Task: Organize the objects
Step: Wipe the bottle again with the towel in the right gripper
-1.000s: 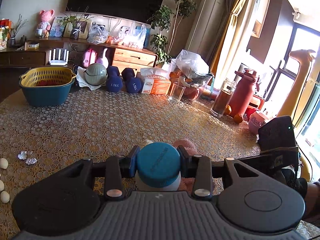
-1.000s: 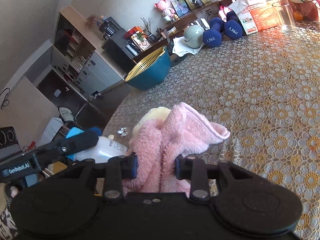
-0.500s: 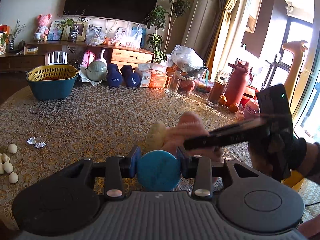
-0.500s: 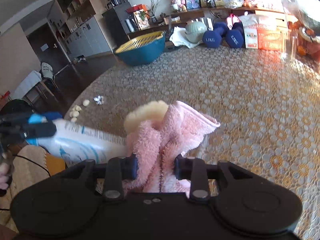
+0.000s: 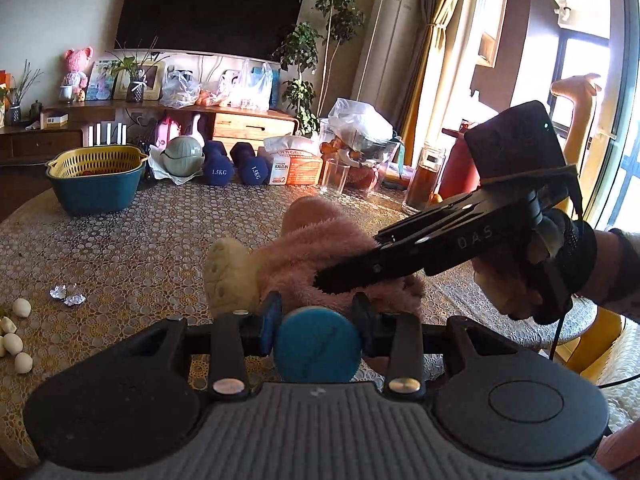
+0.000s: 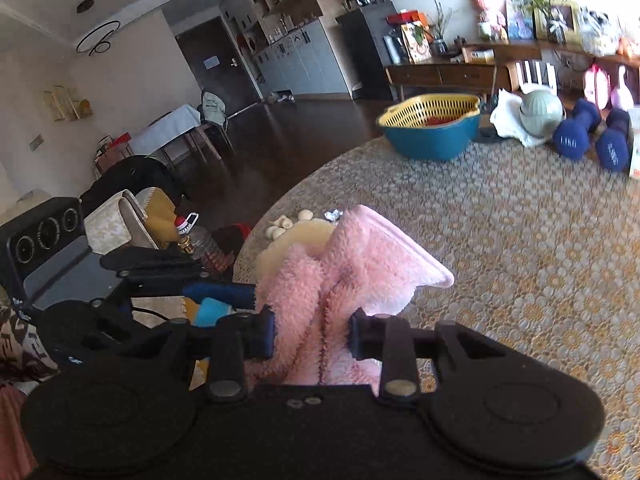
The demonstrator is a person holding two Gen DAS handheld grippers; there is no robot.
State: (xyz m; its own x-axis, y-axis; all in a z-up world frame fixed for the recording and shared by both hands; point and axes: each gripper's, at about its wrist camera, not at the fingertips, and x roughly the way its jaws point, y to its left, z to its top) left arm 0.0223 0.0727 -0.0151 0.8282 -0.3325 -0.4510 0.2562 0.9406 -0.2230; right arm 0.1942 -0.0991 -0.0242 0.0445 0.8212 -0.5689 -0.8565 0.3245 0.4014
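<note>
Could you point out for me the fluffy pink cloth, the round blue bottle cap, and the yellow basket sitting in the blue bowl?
Fluffy pink cloth (image 6: 340,264): right wrist view, on its upper fold.
Round blue bottle cap (image 5: 317,345): left wrist view, middle of the cap's top.
Yellow basket in the blue bowl (image 5: 96,164): left wrist view, on the basket's near rim.

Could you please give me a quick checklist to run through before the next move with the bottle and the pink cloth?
1. Left gripper shut on the blue-capped white bottle: ok.
2. Right gripper shut on the fluffy pink cloth: ok.
3. Cloth clear of the patterned tablecloth: cannot tell.
4. The two grippers apart: not ok, the right one crosses close over the left.
5. Yellow-and-blue basket unobstructed: ok.
6. Bottle cap screwed tight: cannot tell.
</note>
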